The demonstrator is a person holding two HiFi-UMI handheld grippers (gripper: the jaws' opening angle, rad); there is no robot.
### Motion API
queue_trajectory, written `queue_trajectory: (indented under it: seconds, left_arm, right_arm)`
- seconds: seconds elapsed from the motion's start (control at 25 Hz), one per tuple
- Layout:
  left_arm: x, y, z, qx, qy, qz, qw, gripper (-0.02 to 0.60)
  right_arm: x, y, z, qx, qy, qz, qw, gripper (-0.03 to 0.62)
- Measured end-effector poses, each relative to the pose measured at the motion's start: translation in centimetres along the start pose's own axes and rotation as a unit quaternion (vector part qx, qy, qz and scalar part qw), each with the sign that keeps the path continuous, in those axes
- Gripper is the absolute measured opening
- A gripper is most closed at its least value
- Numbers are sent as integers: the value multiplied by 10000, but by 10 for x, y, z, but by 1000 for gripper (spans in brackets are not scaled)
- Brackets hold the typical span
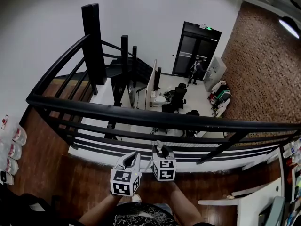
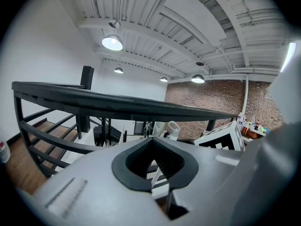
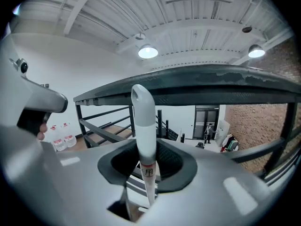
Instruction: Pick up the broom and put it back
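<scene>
The left gripper (image 1: pixel 133 157) points out over the wooden floor (image 1: pixel 70 182) towards the black railing (image 1: pixel 141 117) just ahead of it. In the left gripper view its jaws are drawn together, and only the white floor edge and the rails show through the dark notch they leave. Nothing is between them. Well off to its left, water bottles (image 1: pixel 14 145) line the wall.

Just beside it on its right, level with it and also facing the railing, is the right gripper (image 1: pixel 159 150). This one is closed on the broom (image 3: pixel 144 126): the pale grey handle stands nearly upright in the notch between the jaws and is clamped there. Its slanted top end rises above the jaws and crosses the line of the top rail in the right gripper view. The brush end of the broom is not visible in any view.

Beyond the railing, in front of both grippers, the lower floor drops away with office chairs (image 1: pixel 178 98) and a dark double door (image 1: pixel 197 48). A brick wall (image 1: pixel 263 69) runs along to the right of the right gripper, and a white table (image 1: pixel 249 202) stands near its right side.
</scene>
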State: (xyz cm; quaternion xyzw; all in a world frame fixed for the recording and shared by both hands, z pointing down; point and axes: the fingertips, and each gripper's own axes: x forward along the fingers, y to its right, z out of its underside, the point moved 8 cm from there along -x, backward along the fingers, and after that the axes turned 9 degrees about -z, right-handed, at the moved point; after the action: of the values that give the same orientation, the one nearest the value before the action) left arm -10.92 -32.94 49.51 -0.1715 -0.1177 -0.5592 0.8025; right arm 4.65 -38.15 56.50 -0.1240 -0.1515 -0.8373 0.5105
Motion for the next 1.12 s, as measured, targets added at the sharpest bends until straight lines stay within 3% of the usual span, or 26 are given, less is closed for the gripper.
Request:
queue_trajectory:
  seconds: [0.52,1.12]
  left_arm:
    - [-22,27,-2,-258,288,-173,9991,6]
    - [-65,82,3,-247,741,-342,9964,6]
  right_arm:
    - [-72,-14,-24,-109,464,-273,9985,92]
    - [-172,-36,-74,-599,1131,-686,9894,92]
